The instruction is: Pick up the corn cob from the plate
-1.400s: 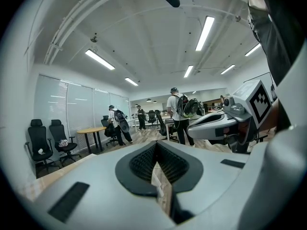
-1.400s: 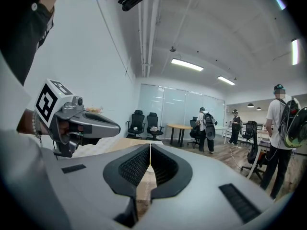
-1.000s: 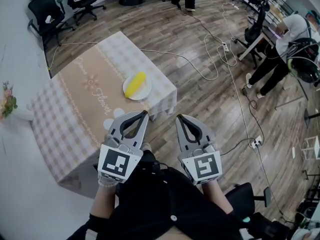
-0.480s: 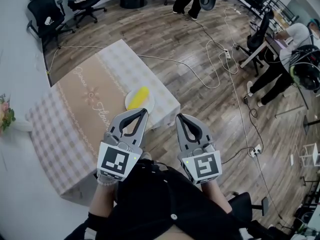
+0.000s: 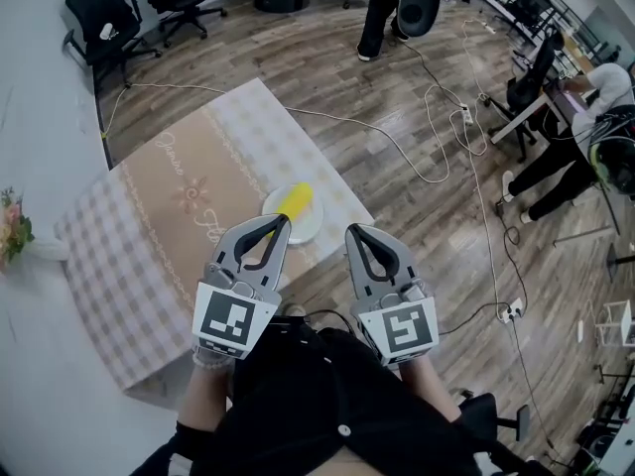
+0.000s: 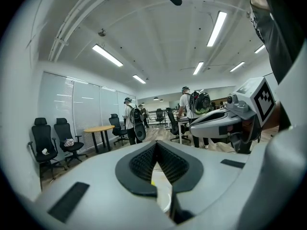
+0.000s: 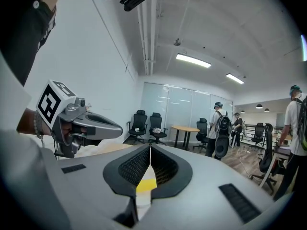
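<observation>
On the white plate [image 5: 317, 218] lies the corn cob [image 5: 297, 201], yellow and untouched, set slantwise across the dish. The plate rests on a surface [image 5: 139, 236] covered by a checked cloth with a tan runner [image 5: 189, 181] bearing cursive lettering. Just right of the plate the cloth's edge drops away to the wooden floor [image 5: 417, 226].

Seen from the head view, the left gripper [image 5: 282, 222] overlaps the plate's near-left rim at its tip, though whether it hangs over the rim or stops short of it cannot be told. Its jaws are closed tip to tip with nothing between them. In the left gripper view, the loop-shaped gap behind the tips shows a patch of the plate and a thin sliver of yellow.

The right gripper [image 5: 353, 230] sits just right of the plate, past the cloth's edge and over the floor. Its jaws are likewise pressed together and empty. Through the gap behind them, the right gripper view shows the cob's yellow [image 7: 146, 185] above the plate's white.

Beyond the plate, cables [image 5: 437, 117] trail across the floor. Well beyond it to the left stand black office chairs [image 5: 99, 28]. Flowers [image 5: 12, 221] stand well left of the plate. A person [image 5: 382, 8] stands far beyond it, and another person [image 5: 571, 147] leans over far to its right.
</observation>
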Demonstrator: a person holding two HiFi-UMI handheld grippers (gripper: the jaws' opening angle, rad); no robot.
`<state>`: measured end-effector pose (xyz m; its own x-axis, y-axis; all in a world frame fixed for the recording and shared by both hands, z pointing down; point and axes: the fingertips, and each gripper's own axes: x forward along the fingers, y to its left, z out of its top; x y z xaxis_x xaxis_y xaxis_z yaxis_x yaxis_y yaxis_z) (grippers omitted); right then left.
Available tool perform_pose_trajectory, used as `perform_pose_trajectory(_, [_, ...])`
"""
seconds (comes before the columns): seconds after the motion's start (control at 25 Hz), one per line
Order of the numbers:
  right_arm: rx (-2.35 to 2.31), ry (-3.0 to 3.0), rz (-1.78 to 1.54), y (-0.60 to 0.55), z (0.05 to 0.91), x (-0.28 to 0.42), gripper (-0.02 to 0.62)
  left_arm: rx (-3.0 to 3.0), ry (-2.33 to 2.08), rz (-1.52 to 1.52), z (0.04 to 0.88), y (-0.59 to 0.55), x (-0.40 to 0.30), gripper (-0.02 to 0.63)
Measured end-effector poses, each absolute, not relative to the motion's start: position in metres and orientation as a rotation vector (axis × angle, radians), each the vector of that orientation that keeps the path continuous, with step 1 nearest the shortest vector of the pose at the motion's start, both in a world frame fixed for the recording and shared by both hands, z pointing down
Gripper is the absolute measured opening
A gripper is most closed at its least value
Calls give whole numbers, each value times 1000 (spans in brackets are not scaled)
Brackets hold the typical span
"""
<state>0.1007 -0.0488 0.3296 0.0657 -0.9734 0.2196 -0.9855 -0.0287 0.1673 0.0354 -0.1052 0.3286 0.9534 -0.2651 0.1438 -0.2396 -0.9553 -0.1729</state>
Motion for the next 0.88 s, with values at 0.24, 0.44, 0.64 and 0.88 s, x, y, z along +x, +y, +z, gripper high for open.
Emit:
perform_pose_trajectory(0.24, [2058, -1993, 72, -57, 332, 101, 41, -2950, 429, -281, 331, -114, 30, 12])
perform_pose_trajectory(0.44, [2044, -1987, 84, -64, 334, 99, 41, -2954, 453, -296, 336, -123, 20, 12])
perform_pose_trajectory(0.64, [2009, -2007, 96, -69, 339, 94, 41, -2970, 492, -288, 339, -128, 13, 12])
perform_pose_trajectory(0.88, [1967, -2041, 87, -81, 338, 92, 41, -2966, 540, -302, 340, -135, 8, 12])
